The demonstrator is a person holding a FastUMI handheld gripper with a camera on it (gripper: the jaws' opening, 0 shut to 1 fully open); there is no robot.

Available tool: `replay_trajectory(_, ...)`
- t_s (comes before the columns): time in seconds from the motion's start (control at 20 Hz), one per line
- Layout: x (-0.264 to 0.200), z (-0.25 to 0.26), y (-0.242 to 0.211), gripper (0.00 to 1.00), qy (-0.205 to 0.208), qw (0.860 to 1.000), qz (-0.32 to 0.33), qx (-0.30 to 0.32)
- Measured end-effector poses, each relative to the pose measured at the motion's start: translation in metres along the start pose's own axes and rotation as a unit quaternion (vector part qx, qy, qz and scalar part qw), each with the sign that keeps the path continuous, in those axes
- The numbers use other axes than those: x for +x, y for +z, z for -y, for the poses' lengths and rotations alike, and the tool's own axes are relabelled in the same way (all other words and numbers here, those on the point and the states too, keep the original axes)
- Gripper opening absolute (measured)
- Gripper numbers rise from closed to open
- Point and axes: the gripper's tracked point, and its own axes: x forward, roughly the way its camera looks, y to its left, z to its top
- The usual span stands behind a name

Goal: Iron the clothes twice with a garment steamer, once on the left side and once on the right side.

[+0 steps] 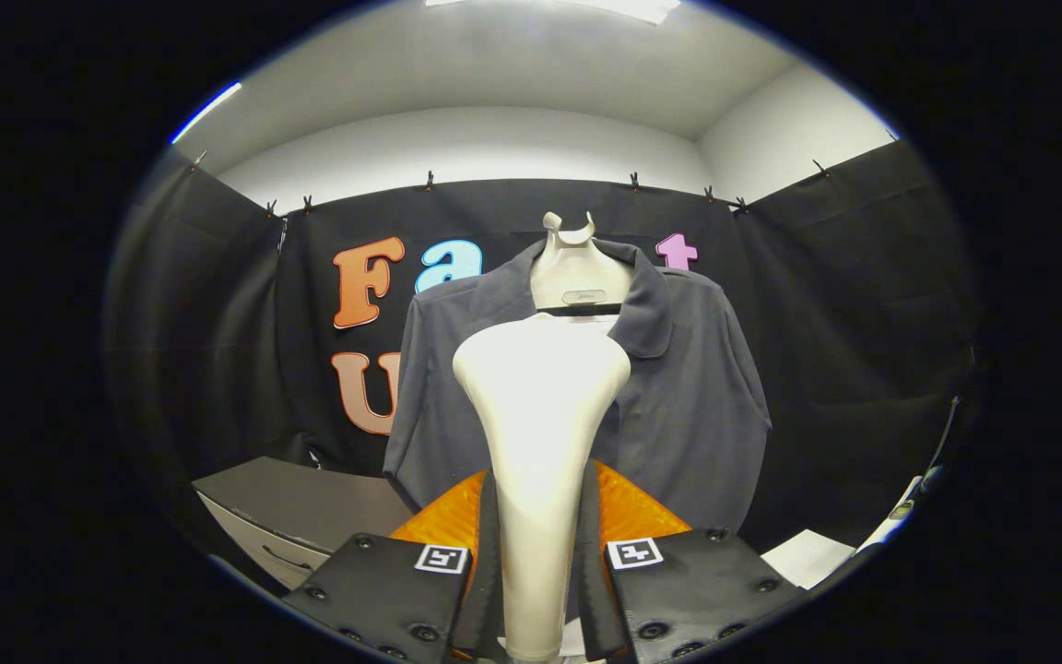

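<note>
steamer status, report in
tool shut on steamer, head upright. grey shirt hanging just beyond on hanger, steamer head facing shirt's middle. nothing in the way.

Lab-style recording booth: black cloth wall point(826, 304) clipped up under a white ceiling point(494, 83), shirt point(678, 369) on hanger at 12 o'clock, cabinet point(300, 516) at 8 o'clock.

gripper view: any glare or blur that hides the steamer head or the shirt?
Gripper view: the steamer, clamped in the gripper, has its head blown out to near white by overhead light, with surface detail lost; the grey shirt beyond is evenly lit and sharp; fisheye bends the booth's wall and ceiling line.
</note>
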Motion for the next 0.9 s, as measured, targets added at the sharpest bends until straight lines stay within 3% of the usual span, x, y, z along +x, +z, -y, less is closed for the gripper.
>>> replay_trajectory(0.4,0.037,0.005,-0.007,0.41,0.027,1.0,-0.007,0.0)
replay_trajectory(0.9,0.075,-0.029,-0.035,0.41,0.058,0.998,-0.021,-0.017)
